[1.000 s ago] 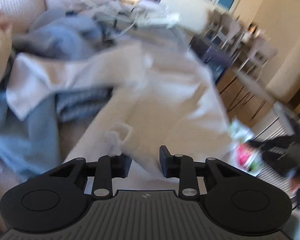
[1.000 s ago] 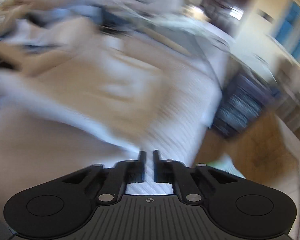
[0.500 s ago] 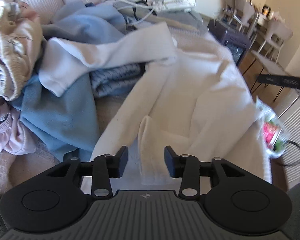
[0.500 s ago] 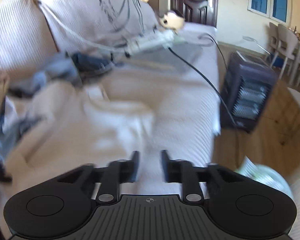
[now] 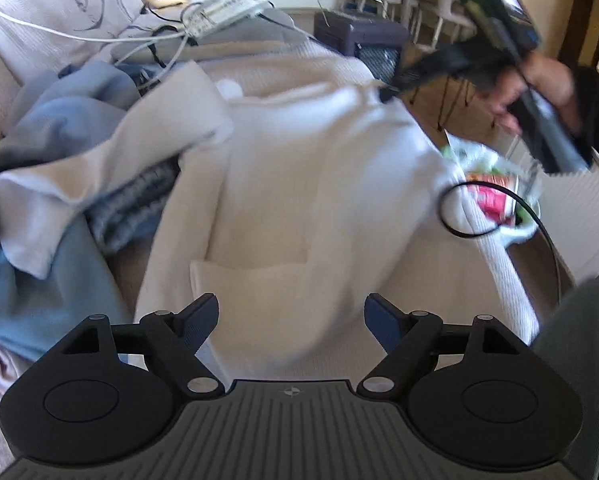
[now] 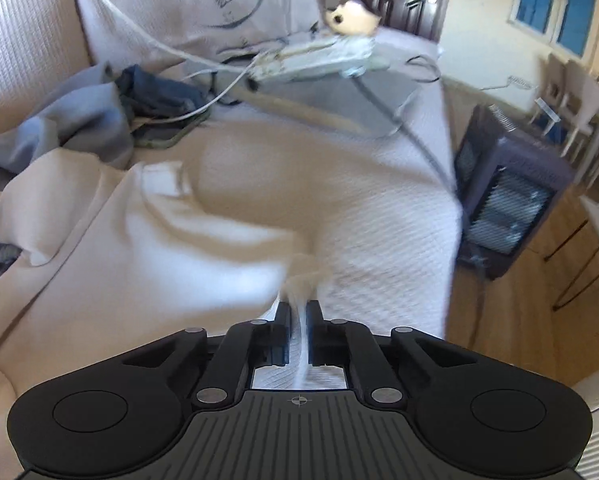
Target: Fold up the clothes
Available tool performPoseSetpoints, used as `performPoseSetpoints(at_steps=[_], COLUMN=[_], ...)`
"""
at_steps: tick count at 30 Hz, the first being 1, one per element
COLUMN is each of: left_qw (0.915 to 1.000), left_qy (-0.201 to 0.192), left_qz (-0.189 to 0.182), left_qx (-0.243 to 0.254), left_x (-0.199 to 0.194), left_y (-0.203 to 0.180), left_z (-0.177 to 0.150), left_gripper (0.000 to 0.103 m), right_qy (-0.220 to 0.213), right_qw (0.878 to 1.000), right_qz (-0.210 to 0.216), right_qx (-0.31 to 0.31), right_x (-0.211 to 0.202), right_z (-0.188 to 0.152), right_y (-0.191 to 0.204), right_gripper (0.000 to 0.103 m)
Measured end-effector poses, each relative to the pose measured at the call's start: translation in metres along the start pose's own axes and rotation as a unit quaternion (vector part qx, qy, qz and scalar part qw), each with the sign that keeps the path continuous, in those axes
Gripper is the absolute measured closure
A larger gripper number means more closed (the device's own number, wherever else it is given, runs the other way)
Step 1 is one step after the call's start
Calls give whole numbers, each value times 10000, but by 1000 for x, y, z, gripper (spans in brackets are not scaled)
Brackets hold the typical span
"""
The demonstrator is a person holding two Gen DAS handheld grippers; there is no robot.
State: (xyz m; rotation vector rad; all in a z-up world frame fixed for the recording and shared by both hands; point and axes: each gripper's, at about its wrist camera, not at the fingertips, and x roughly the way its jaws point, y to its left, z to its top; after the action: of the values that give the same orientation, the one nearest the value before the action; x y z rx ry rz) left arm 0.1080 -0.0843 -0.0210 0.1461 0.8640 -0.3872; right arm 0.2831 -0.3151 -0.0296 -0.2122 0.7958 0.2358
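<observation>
Spreading step, it seems: right gripper jaws have just closed, pinching a fold of the cream sweater between them, left gripper jaws have just opened wide, empty above its hem; next, likely regrasp there.

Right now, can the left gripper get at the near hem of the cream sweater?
Probably yes. The left gripper is open, with the cream sweater lying directly ahead between its fingers and nothing covering that hem. The right gripper only pinches a far edge.
</observation>
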Motion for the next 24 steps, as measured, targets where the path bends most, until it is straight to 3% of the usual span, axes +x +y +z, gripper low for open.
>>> performPoseSetpoints(at_steps=[2,3,4,6,9,12,16,17,19,20,21,24], left_qw=[9999,9999,9998,9995,9986,9971,9965,9966,9960,9954,9948,9919], left_qy=[-48,-57,-43,85,216,266,224,141,-123,-252,-229,-298], left_qz=[39,60,87,138,234,194,203,191,184,203,264,148], left_qx=[-89,-128,-168,-263,-416,-680,-774,-793,-868,-904,-955,-1222], left_x=[1,2,5,12,16,17,25,26,25,25,27,22], left_y=[6,9,13,19,26,34,35,33,32,31,31,40], left_z=[4,5,4,2,-2,-4,-4,-4,-5,-6,-7,-11], left_gripper=[25,24,24,24,24,24,25,28,57,82,96,100], right_qy=[65,80,27,20,67,-69,-34,-9,43,69,111,121], right_qw=[9996,9990,9974,9934,9927,9949,9978,9980,9987,9991,9995,9997], right_qz=[-77,-191,-586,-870,-624,150,461,499,411,351,264,-216], right_qx=[273,390,412,744,1032,992,475,391,289,233,157,-88], right_x=[-7,-8,-10,-7,-6,-17,-19,-17,-13,-12,-10,1], right_z=[2,2,1,-1,-6,-6,-2,-2,-4,-5,-7,-11], right_y=[-18,-26,-34,-56,-70,-53,-20,-14,-5,-1,4,9], right_gripper=[97,103,103,103,102,100,84,80,66,64,58,54])
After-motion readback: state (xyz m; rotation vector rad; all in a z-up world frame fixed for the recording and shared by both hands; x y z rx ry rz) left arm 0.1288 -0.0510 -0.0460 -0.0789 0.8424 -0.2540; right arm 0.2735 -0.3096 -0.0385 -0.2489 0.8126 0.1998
